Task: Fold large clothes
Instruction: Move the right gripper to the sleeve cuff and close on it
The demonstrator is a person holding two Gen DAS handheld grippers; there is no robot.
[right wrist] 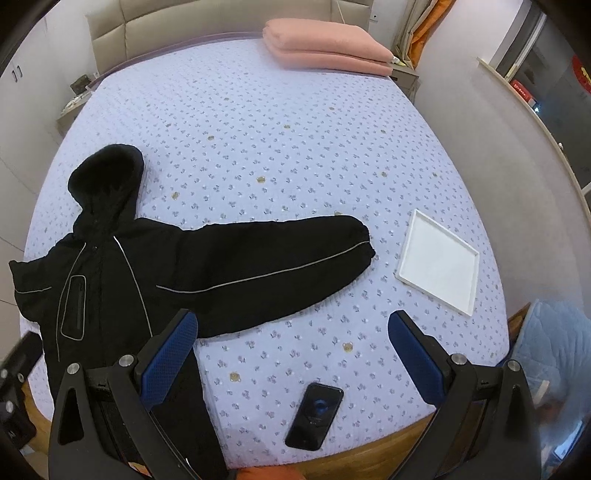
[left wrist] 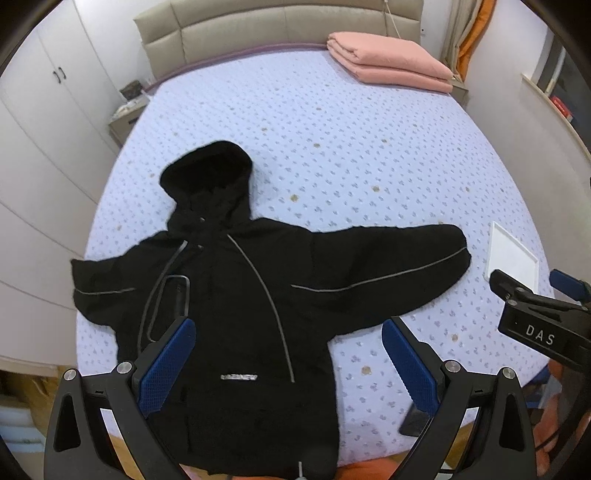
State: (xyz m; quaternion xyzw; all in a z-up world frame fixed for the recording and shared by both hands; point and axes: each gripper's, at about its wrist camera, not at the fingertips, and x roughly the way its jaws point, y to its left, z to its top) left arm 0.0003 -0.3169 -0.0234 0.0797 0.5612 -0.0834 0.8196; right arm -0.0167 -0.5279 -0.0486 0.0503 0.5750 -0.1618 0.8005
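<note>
Bed: a lilac flower-print sheet (right wrist: 295, 147) covers it, beige headboard (left wrist: 258, 26) at 12 o'clock.
Blanket: pink, folded (right wrist: 325, 46), at 1 o'clock beside the headboard.
Tray: white, square (right wrist: 439, 262), flat on the sheet at 3 o'clock.
Phone: dark (right wrist: 314, 415), at 6 o'clock near the bed's edge.
Wardrobe: white doors (left wrist: 55, 110), at 9 o'clock.

It was a home bedroom: a bed (left wrist: 332, 147) with a padded headboard (left wrist: 258, 33), folded pink bedding (left wrist: 391, 61), a bedside table (left wrist: 125, 118) and white wardrobes (left wrist: 44, 110).
</note>
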